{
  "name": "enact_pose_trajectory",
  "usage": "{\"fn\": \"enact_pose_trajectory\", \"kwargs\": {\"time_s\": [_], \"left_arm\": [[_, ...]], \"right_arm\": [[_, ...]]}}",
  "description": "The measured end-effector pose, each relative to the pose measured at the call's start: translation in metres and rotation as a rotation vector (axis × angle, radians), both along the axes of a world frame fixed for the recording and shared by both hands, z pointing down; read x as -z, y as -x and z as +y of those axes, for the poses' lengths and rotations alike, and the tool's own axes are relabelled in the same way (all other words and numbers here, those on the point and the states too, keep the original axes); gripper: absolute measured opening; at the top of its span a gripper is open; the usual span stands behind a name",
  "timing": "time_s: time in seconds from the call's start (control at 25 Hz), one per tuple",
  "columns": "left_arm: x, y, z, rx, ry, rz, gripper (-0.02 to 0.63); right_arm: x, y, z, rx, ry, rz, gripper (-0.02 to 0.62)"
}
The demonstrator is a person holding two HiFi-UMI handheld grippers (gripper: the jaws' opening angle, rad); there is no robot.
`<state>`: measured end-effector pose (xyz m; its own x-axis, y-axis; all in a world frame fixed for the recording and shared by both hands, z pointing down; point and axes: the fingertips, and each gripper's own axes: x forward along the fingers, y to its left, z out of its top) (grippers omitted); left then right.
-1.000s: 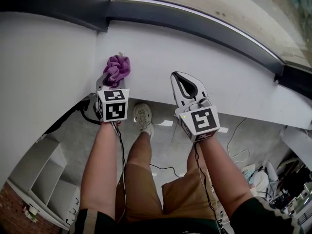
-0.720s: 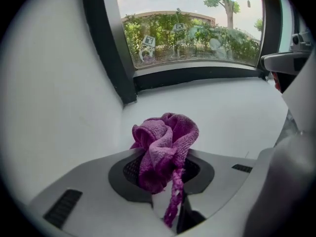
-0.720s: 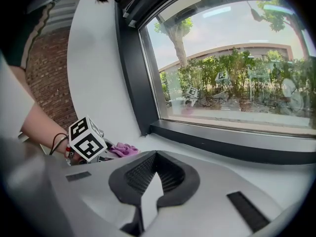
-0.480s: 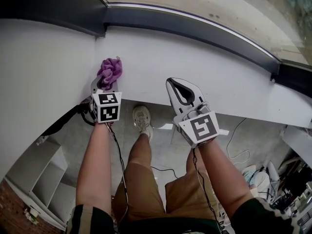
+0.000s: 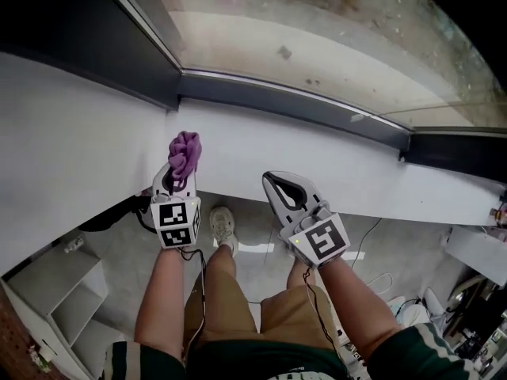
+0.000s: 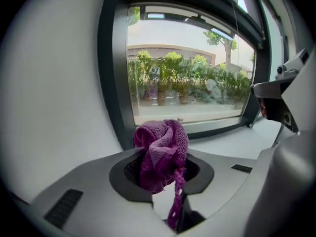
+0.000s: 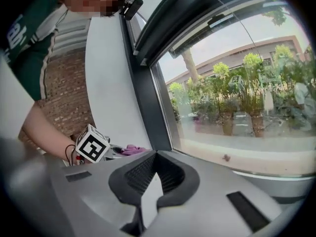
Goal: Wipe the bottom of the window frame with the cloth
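The left hand-held gripper [image 6: 165,174] clamps the cloth [image 6: 162,149] mid-bundle near the window frame [image 5: 293,105]; it looks soft, light and pliable. The right hand-held gripper [image 7: 154,154] is closed, empty.

Our head view has tipped upward. Far more of the window glass [image 5: 317,30] shows now, and the dark bottom rail of the window frame [image 5: 293,105] has dropped from near the top edge toward the middle. Both arms look smaller and sit lower in the view than a second ago. The left gripper [image 5: 181,167] has come down the picture, and the cloth [image 5: 184,150] in its jaws now looks like a narrower, tighter bundle. The right gripper [image 5: 275,180] has shifted left and down alongside it. The shoe [image 5: 222,225] below has also moved lower.
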<state>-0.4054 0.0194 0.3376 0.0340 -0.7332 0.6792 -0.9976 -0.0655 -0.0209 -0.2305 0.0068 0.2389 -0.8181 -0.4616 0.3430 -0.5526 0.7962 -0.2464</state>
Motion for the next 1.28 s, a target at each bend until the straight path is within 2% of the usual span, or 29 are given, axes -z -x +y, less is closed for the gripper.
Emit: {"fn": "enact_pose_trajectory", "kwargs": {"time_s": [0.12,0.24,0.4,0.6,0.84,1.0,1.2,1.28], "left_arm": [[0.087,-0.035,-0.011,-0.049,-0.12,0.017,0.106],[0.172,-0.074,0.0,-0.078,-0.174,0.065,0.106],[0.271,-0.117,-0.017,-0.103,-0.297,0.148,0.106],[0.369,-0.183,-0.02,-0.255,-0.404,0.139,0.106],[0.45,-0.254,-0.014,-0.37,-0.504,0.199,0.106],[0.493,-0.298,-0.005,-0.463,-0.568,0.211,0.106],[0.521,-0.326,-0.004,-0.505,-0.595,0.202,0.106],[0.521,-0.328,-0.004,-0.52,-0.602,0.203,0.106]], "right_arm": [[0.059,-0.005,0.007,0.044,-0.07,0.0,0.014],[0.127,-0.021,0.03,0.068,-0.076,-0.021,0.014],[0.201,-0.055,0.024,0.008,-0.114,-0.045,0.014],[0.281,-0.104,0.016,-0.079,-0.189,-0.074,0.014],[0.361,-0.151,0.001,-0.189,-0.277,-0.128,0.014],[0.399,-0.17,0.008,-0.207,-0.345,-0.131,0.014],[0.423,-0.196,0.003,-0.26,-0.39,-0.165,0.014],[0.425,-0.2,0.002,-0.263,-0.406,-0.144,0.014]]}}
